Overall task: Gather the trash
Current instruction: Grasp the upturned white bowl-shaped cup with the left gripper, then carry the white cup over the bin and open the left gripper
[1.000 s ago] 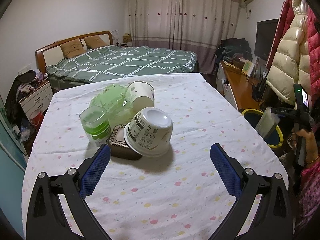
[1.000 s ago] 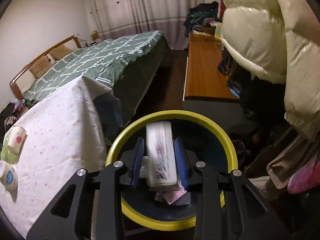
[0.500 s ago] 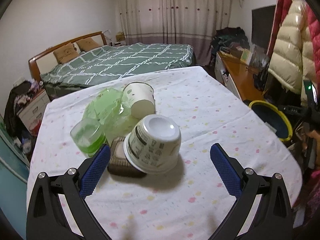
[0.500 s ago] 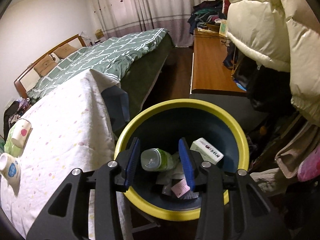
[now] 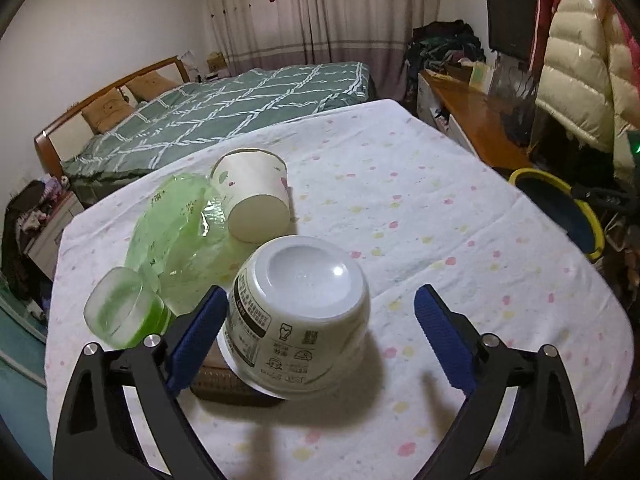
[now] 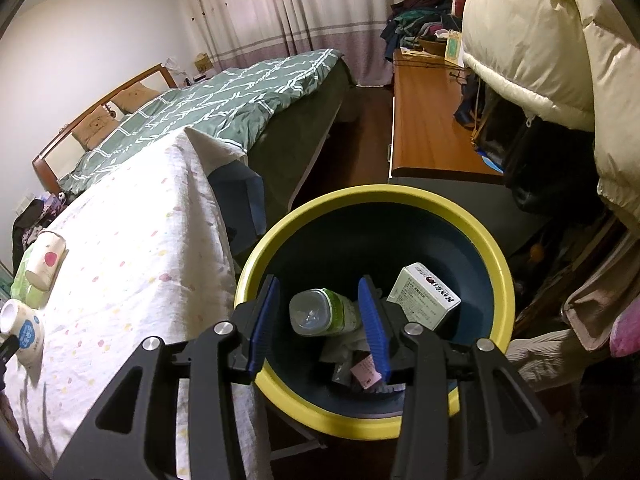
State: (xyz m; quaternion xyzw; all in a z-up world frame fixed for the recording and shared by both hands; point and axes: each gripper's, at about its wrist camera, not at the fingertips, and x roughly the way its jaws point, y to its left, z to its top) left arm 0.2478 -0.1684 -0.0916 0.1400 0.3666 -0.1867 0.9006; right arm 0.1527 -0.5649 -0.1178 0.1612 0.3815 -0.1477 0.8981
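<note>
Bowl (image 5: 298,312), white, lies upside down between the closing jaws of the left gripper (image 5: 320,320), base tilted up toward the camera, not gripped; right gripper (image 6: 322,320) hangs released over the bin (image 6: 496,256), bottle (image 6: 326,312) lying crosswise below

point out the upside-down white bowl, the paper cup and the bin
white bowl (image 5: 308,268), left wrist view, upturned base
paper cup (image 5: 250,182), left wrist view, side wall
bin (image 6: 400,194), right wrist view, yellow rim
</note>
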